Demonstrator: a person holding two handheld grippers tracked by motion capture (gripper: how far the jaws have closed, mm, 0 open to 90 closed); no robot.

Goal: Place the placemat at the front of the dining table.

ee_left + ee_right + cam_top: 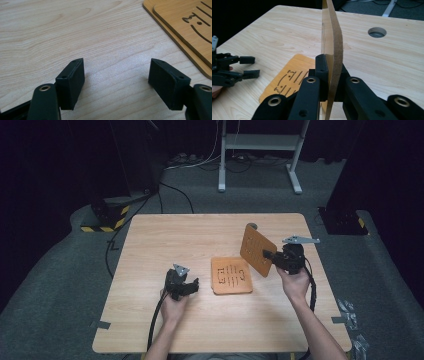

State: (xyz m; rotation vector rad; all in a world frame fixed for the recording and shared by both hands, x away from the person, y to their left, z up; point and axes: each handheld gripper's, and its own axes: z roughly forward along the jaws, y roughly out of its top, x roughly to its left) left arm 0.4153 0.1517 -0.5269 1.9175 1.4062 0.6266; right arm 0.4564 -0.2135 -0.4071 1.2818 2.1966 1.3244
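My right gripper [269, 254] is shut on the edge of an orange-brown board [257, 249] with dark engraved marks, holding it lifted and tilted above the table's right half. Seen edge-on in the right gripper view, that board [332, 42] stands upright between the jaws of this gripper [331, 75]. A stack of similar engraved boards [231, 275] lies flat at the table's middle; its corner [185, 30] lies at the upper right of the left gripper view. My left gripper [192, 285] rests low on the table left of the stack, open, with bare wood between its fingers [71, 82].
The light wooden table [165, 240] has a round cable hole [377, 32] near its far edge behind the lifted board. On the floor beyond stand a white metal frame [260, 142], cables and a yellow-black striped base [105, 217].
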